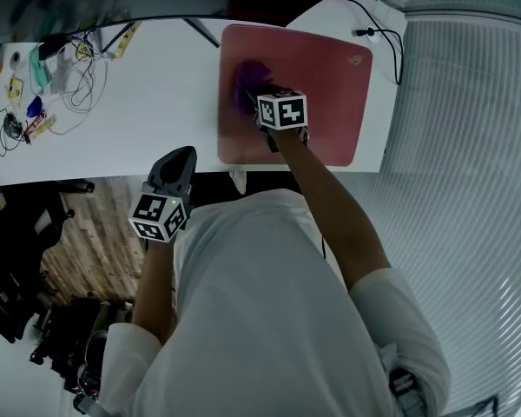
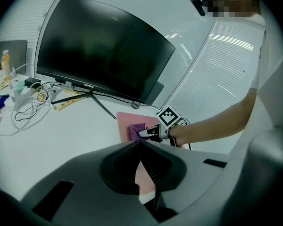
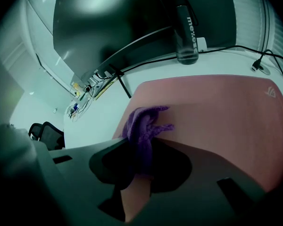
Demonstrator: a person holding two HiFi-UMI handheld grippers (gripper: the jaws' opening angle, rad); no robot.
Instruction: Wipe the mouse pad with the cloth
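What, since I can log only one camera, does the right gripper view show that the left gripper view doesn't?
Only the right: a dark bottle beyond the mouse pad, and the pad's corner logo. Only the left: the left gripper, shut and empty, and the person's forearm. Both: pad, monitor, cloth clamped in the right gripper.

1 mouse pad [image 1: 330, 68], 1 cloth [image 1: 247, 85], 1 monitor [image 2: 99, 46], 1 bottle [image 3: 186, 32] — 2 more: L claw [image 1: 182, 153], R claw [image 1: 255, 104].
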